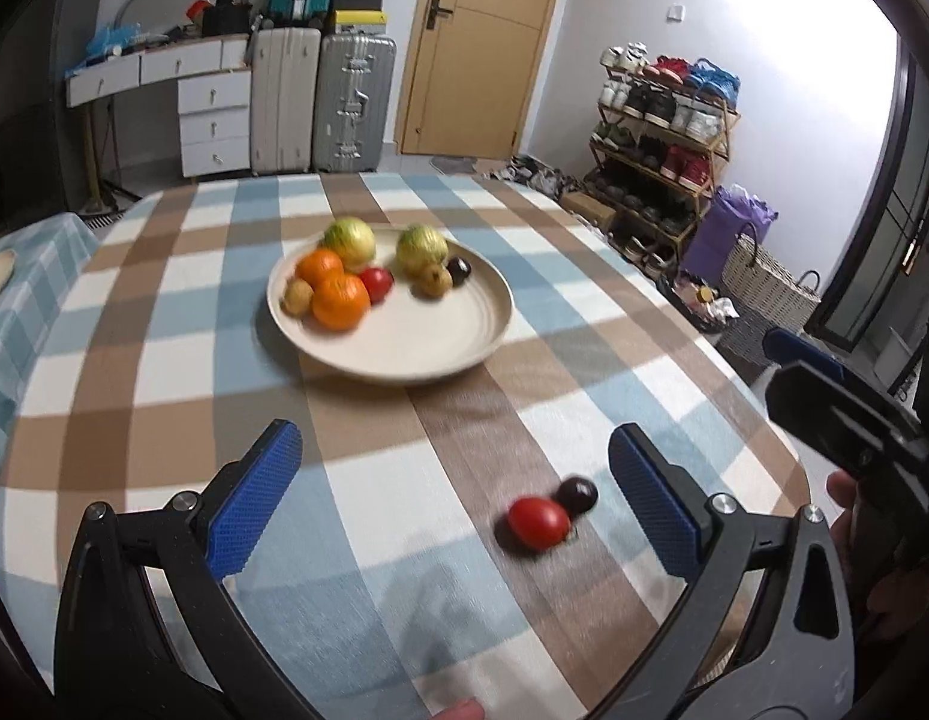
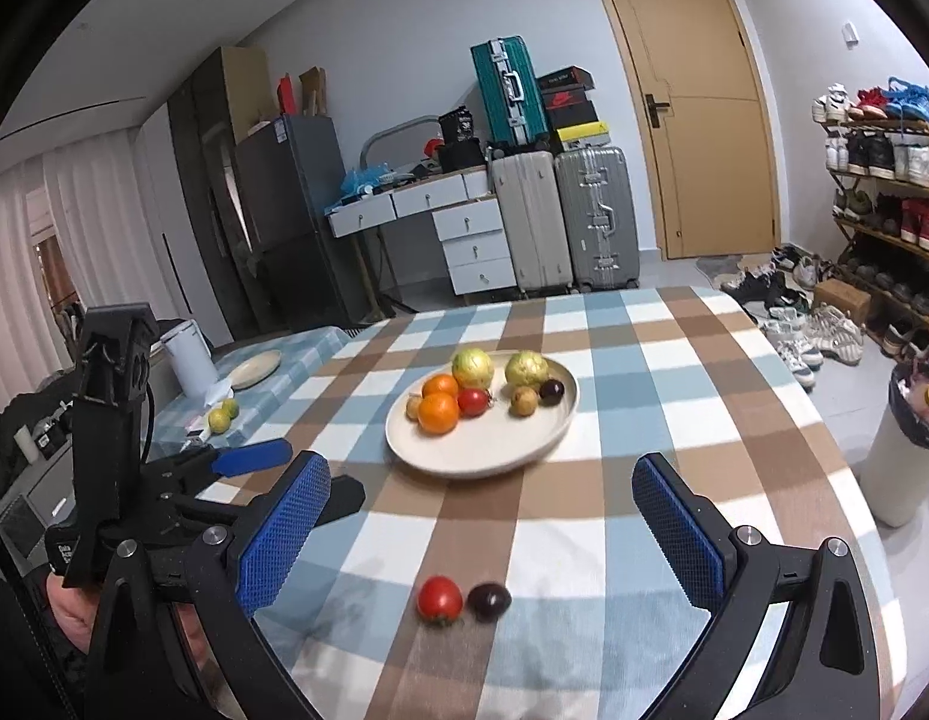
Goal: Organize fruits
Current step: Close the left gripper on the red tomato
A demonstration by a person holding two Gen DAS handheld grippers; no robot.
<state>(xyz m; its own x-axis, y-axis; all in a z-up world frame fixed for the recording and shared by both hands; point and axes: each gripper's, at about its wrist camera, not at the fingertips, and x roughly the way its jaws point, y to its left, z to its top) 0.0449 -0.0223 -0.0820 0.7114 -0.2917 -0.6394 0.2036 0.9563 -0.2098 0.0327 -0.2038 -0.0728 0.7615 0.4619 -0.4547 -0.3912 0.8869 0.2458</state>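
**Fruit Sorting: Mostly Loaded, Two Pieces Outstanding**

The task is judged to be well advanced. Most of the fruit is being carried by the cream plate point(image 2: 542, 450), which is resting near the middle of the checked table point(image 2: 734, 420). Two pieces are being left out on the cloth, well apart from the plate and toward the near edge: a loose red tomato point(image 2: 439, 598) and a loose dark plum point(image 2: 489, 600), lying just beside each other, possibly touching.

Count on the plate, eight pieces:
- two green-yellow round fruits point(image 2: 472, 367)
- two oranges point(image 2: 438, 412)
- two small brownish fruits point(image 2: 524, 401)
- one red tomato point(image 2: 473, 401)
- one dark plum point(image 2: 552, 390)

Count off the plate: two pieces, as listed above.

The left gripper point(image 1: 455, 498) is being held above the table with its fingers spread wide and nothing between them; the loose pair is lying just inside its right-hand finger. The right gripper point(image 2: 482, 531) is likewise being held with fingers released and empty, the loose pair lying ahead of the gap between them.

Remaining work, as judged: both loose pieces are to be transferred to the free near portion of the plate.
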